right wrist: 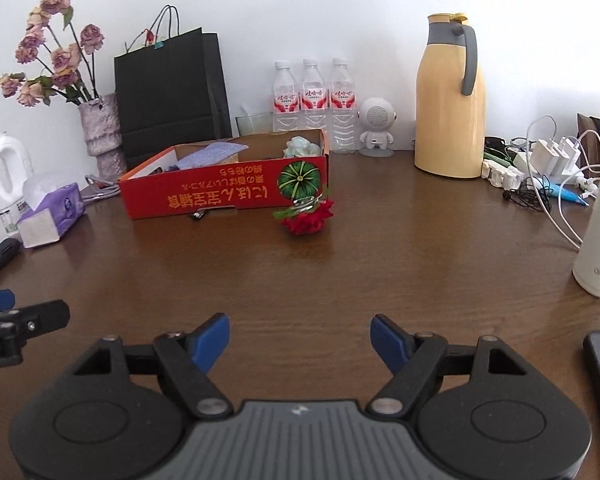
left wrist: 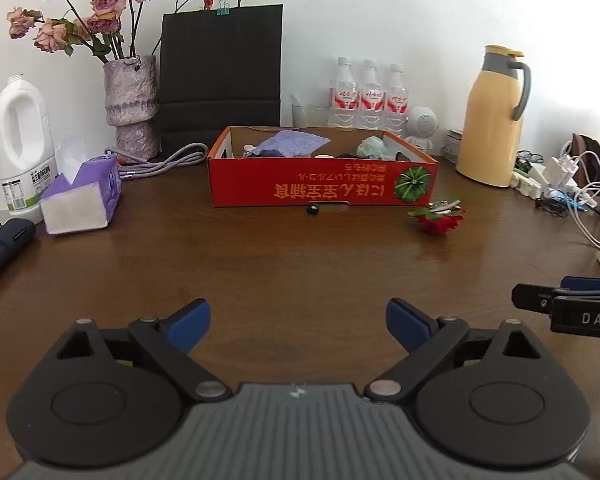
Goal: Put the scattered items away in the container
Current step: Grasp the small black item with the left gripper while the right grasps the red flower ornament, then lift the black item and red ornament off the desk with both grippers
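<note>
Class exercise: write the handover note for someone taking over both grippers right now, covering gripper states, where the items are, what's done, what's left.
Left gripper: open, empty.
Right gripper: open, empty.
Red box: already holds a purple cloth and a pale crumpled item.
Left out on the table: the red flower clip by the box's right front corner, and a small dark object against its front wall.

A lived-in home desk or side table is showing here: a dark wooden tabletop (left wrist: 300, 260) sitting against a plain white wall, with dried roses in a stone-look vase (left wrist: 131, 100), a tissue pack (left wrist: 82, 196), a yellow thermos jug (right wrist: 450, 104), three water bottles (right wrist: 314, 96) and chargers with tangled cables (right wrist: 556, 160) crowding its back edge.
</note>
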`<control>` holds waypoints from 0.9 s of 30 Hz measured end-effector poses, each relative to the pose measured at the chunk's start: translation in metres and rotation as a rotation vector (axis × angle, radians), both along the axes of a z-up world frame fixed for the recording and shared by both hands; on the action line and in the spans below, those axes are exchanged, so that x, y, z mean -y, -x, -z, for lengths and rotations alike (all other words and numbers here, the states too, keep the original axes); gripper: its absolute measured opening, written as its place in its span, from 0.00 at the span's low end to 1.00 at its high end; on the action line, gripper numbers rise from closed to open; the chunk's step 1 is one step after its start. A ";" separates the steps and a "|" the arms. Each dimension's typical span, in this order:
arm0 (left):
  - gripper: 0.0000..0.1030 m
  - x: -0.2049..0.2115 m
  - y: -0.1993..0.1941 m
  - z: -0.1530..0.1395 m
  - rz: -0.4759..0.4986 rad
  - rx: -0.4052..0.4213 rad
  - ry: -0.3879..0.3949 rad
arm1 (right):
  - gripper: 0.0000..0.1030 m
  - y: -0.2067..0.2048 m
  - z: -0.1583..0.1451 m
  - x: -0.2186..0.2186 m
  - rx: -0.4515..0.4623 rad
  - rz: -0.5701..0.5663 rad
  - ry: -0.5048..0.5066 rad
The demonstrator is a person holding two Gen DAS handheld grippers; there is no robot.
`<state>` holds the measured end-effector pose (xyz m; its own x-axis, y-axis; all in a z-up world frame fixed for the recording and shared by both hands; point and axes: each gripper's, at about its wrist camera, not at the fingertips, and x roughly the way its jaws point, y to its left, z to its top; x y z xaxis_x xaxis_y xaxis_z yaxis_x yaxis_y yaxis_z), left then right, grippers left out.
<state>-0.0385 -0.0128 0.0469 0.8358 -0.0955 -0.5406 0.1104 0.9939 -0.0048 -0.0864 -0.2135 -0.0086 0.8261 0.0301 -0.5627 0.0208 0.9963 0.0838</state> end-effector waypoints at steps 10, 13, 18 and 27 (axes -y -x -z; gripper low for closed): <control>0.88 0.015 -0.167 0.015 0.058 -0.073 -0.018 | 0.76 -0.156 0.018 -0.004 -0.050 -0.005 0.034; 0.75 0.021 -0.196 0.024 0.103 -0.093 -0.006 | 0.73 -0.184 0.026 -0.008 -0.072 -0.020 0.055; 0.54 0.027 -0.221 0.038 0.116 -0.120 0.010 | 0.45 -0.200 0.033 -0.007 -0.075 -0.035 0.059; 0.15 0.029 -0.230 0.042 0.135 -0.136 0.019 | 0.43 -0.185 0.023 -0.002 0.025 -0.034 0.008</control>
<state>0.1919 -0.0414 0.0048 0.7337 -0.2134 -0.6451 0.2402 0.9696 -0.0476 0.0986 -0.2113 -0.0318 0.8386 0.0537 -0.5421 -0.0150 0.9970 0.0755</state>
